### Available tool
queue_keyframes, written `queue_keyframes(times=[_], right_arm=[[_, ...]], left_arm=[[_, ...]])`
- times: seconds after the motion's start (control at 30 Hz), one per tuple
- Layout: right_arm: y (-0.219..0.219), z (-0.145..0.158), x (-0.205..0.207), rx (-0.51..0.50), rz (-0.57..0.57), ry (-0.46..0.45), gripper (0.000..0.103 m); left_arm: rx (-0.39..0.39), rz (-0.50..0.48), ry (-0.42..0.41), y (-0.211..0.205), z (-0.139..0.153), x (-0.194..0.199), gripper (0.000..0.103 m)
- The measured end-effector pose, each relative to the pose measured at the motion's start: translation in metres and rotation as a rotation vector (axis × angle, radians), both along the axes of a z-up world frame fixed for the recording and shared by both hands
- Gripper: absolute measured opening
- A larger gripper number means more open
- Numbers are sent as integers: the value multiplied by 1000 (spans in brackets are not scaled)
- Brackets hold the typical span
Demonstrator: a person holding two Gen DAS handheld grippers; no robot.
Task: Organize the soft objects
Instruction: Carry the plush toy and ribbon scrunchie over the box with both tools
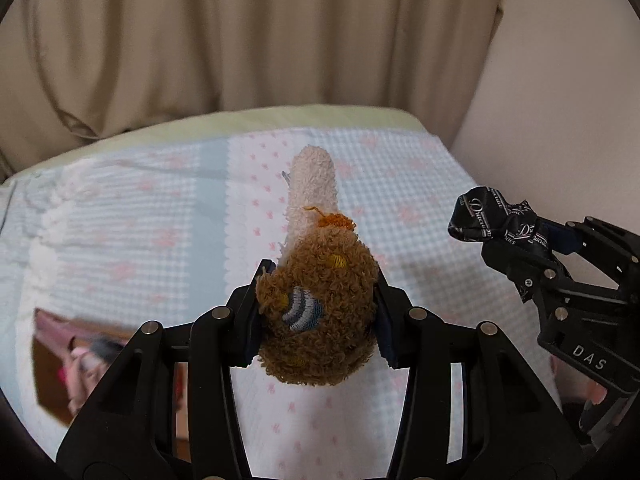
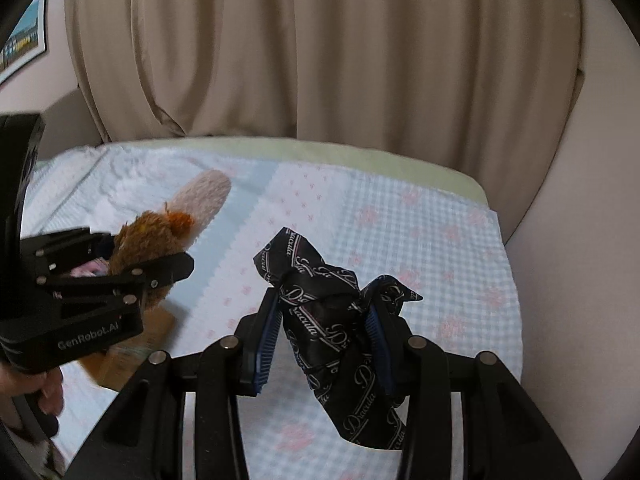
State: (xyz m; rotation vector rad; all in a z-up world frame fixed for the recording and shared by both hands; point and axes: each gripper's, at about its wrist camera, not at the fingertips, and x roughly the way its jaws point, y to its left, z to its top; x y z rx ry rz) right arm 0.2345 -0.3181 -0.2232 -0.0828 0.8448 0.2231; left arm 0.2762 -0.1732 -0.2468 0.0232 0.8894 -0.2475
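While a beige curtain [image 1: 240, 40] hung beyond both jaws, your left gripper [image 1: 316, 312] clamped one brown terry sock [image 1: 316, 300]; your right gripper [image 2: 324, 340] pinched one black printed cloth [image 2: 340, 320] above the checked blanket [image 2: 440, 240].

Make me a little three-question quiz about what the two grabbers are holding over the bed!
1. True or false: the left gripper holds a fluffy brown and cream towel.
2. What does the right gripper hold? A) a sock B) a black cloth with white lettering C) nothing
3. Fill in: both grippers hang above a checked ___ with pink marks.

Key: 1 true; 2 B; 3 blanket.
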Motion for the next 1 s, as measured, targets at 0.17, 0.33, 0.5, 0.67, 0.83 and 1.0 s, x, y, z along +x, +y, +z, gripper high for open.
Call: queue_keyframes(times=[0.17,0.33,0.5,0.67,0.83,1.0], right_arm=[[26,45,-27,54,-8,9,38],[65,76,-50,112,13,20,38],[111,85,-63,166,19,43,38],[173,83,-74,165,24,62,38],[222,69,-74,167,-23,103,38],[269,48,-71,165,-81,158,38]], left_arm=[[-17,62,-11,33,47,-34,41],[-5,128,-29,80,82,-65,41],[-9,180,-41,138,100,-93,41],[-6,192,-40,202,101,-111,41],[-10,182,2,266,84,-110,41],[-14,168,45,324,58,-102,41]])
